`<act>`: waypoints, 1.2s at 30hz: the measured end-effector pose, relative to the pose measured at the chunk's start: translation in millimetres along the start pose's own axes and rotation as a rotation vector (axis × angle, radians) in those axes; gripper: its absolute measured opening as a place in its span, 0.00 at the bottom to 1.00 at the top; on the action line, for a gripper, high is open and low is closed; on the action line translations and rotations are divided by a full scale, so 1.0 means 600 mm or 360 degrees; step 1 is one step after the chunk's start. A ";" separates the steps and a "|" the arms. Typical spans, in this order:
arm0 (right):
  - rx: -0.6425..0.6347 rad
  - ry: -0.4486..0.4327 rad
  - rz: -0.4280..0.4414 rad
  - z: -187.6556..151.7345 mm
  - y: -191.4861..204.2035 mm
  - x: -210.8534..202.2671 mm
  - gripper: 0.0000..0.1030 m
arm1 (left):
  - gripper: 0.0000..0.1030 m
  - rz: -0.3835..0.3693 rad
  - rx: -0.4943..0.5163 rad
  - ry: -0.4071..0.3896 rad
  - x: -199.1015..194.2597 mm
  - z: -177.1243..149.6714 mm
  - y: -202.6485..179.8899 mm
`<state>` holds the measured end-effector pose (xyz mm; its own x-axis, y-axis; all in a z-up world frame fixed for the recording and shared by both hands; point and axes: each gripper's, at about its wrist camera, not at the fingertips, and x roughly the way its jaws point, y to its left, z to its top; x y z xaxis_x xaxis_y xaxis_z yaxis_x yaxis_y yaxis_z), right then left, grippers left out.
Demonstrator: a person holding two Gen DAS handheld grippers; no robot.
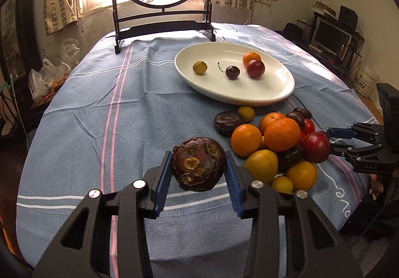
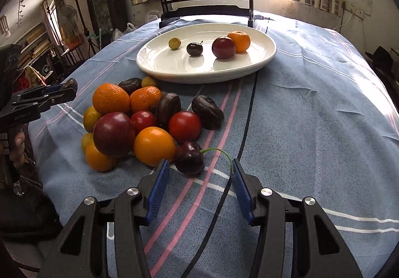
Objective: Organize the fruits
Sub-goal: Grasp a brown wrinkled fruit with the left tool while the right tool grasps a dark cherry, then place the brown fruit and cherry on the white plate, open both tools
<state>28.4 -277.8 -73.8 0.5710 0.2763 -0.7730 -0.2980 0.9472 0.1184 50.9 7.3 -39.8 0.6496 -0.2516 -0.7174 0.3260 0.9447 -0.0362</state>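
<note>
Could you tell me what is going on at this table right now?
A person is sorting fruit with two handheld grippers. The left gripper is shut on a dark brown, rough-skinned fruit, lifted off the blue cloth. The right gripper is open around a dark cherry at the edge of the fruit pile. The white plate already holds four fruits.

My left black plastic two-finger tool (image 1: 198, 170) has ribbed blue pads (image 1: 162, 187) and round silver screws (image 1: 139, 183) on triangular cut-out arms. My right black two-finger tool (image 2: 199, 173) matches it; from the side its frame carries white lettering, possibly "DAS".
</note>
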 end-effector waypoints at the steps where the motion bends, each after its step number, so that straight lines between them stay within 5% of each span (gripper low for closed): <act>1: 0.0013 0.0004 0.0010 -0.001 -0.003 -0.003 0.50 | 0.39 0.0000 -0.0006 0.0001 0.000 0.000 0.001; 4: 0.0076 0.0042 0.0064 -0.010 -0.017 -0.015 0.50 | 0.39 -0.0001 -0.0018 0.0002 0.001 -0.002 0.004; 10: 0.0206 0.0085 0.0409 -0.034 -0.023 -0.032 0.51 | 0.39 -0.0005 -0.0026 -0.0005 0.002 -0.002 0.006; 15: 0.0249 0.0042 0.0318 -0.014 -0.028 -0.012 0.48 | 0.39 -0.0006 -0.0023 -0.0002 0.005 -0.001 0.003; 22: 0.0329 0.0027 0.0252 0.002 -0.038 0.011 0.26 | 0.39 0.0010 -0.0010 0.0009 0.003 -0.006 0.003; 30: 0.0224 0.0032 0.0168 0.006 -0.020 0.013 0.26 | 0.39 0.0006 -0.0009 0.0008 0.008 -0.004 0.002; 36: 0.0238 -0.0141 0.0222 0.021 -0.030 -0.040 0.26 | 0.39 -0.0001 -0.0020 -0.0023 0.003 0.005 0.000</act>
<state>29.8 -299.4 -49.4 0.5992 0.4131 -0.6858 -0.2655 0.9107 0.3166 54.3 6.2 -39.3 0.6593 -0.2551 -0.7073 0.3176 0.9471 -0.0456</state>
